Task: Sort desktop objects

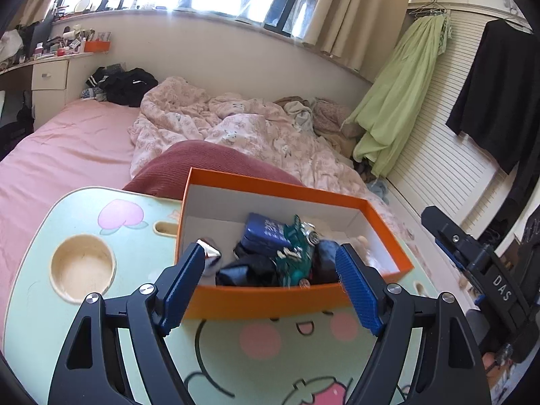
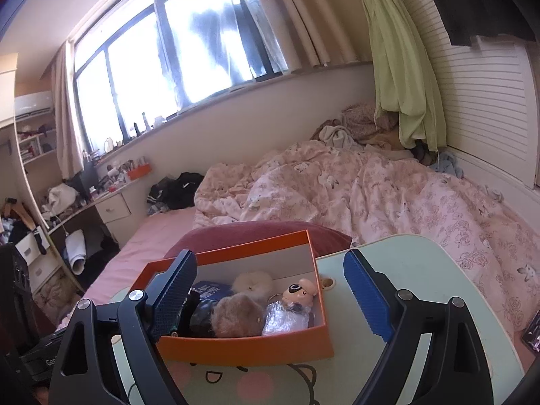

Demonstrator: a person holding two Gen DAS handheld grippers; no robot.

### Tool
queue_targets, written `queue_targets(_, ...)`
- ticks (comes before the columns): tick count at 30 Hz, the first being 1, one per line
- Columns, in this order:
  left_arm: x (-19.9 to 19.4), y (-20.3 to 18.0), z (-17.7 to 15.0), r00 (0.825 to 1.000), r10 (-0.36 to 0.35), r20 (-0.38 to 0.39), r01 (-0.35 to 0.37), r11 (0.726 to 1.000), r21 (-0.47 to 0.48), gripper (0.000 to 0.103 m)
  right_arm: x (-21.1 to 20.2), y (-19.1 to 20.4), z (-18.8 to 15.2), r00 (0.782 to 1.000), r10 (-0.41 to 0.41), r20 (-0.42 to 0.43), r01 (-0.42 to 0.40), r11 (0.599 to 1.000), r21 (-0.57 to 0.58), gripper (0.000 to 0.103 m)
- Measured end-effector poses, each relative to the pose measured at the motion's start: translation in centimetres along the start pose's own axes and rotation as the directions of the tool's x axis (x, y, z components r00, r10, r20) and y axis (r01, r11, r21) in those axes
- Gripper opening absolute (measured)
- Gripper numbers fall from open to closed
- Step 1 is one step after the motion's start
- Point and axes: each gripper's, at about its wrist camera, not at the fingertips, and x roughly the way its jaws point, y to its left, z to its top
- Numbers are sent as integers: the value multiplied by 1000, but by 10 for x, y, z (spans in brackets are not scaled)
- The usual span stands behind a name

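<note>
On bed tray [image 1: 40,236], orange box [image 1: 270,298], pillow [image 1: 209,162] behind

A lived-in home bedroom: a bed with a pink sheet [image 1: 64,148] and a rumpled floral quilt [image 2: 337,185] fills mid-frame, beige curtains [image 1: 354,10] flank a wide window [image 2: 168,50] above, a green garment [image 1: 398,94] hangs right, and a cluttered cream desk [image 1: 47,67] sits upper left.
</note>
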Motion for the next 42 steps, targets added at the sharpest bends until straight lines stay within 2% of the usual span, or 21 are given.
queue_targets(6, -33, -27, -10, 998, 60, 6, -60, 993, 98, 80, -34, 4, -13, 998, 49, -26, -49, 999, 2, 89)
queue_targets(8, -39, -31, -19, 997, 72, -14, -70, 991, 118, 80, -43, 8, -20, 997, 14, -72, -15, 1000, -18, 90)
queue_targets(9, -39, -33, -25, 997, 71, -34, -67, 990, 123, 82, -45, 11, -27, 992, -41, -118, 35, 998, -47, 91)
queue_targets(12, -26, -36, -45, 983, 111, -148, -88, 984, 153, 83, -50, 20, -49, 966, -131, -224, 105, 987, -124, 91)
queue_targets(15, -18, -36, -61, 965, 192, -180, -160, 971, 178, 83, -53, 22, -71, 942, -196, -273, 153, 973, -171, 95)
queue_targets(17, -13, -34, -70, 950, 237, -202, -200, 961, 189, 83, -51, 22, -84, 925, -201, -323, 144, 971, -192, 96)
queue_targets(19, -9, -32, -77, 938, 252, -237, -209, 959, 191, 83, -48, 20, -95, 902, -228, -367, 157, 965, -212, 96)
queue_targets(21, -5, -25, -80, 931, 248, -267, -205, 963, 177, 83, -47, 18, -99, 890, -246, -383, 170, 960, -222, 98)
queue_targets(23, -3, -25, -82, 924, 276, -263, -232, 955, 185, 87, -42, 13, -103, 876, -236, -420, 160, 965, -208, 99)
queue_targets(24, -3, -26, -84, 923, 277, -266, -230, 954, 193, 90, -37, 10, -105, 866, -228, -446, 156, 969, -192, 103)
queue_targets(25, -1, -28, -86, 921, 282, -268, -231, 951, 205, 90, -38, 10, -106, 868, -239, -436, 164, 966, -202, 103)
queue_targets(28, 1, -26, -87, 910, 300, -285, -250, 948, 200, 103, -41, 13, -106, 869, -245, -430, 168, 963, -211, 103)
queue_targets(33, 1, -24, -89, 907, 307, -287, -260, 947, 190, 103, -38, 18, -108, 863, -262, -432, 151, 950, -274, 103)
queue_targets(42, 3, -21, -88, 910, 294, -293, -246, 950, 190, 103, -36, 12, -113, 872, -251, -420, 138, 950, -281, 103)
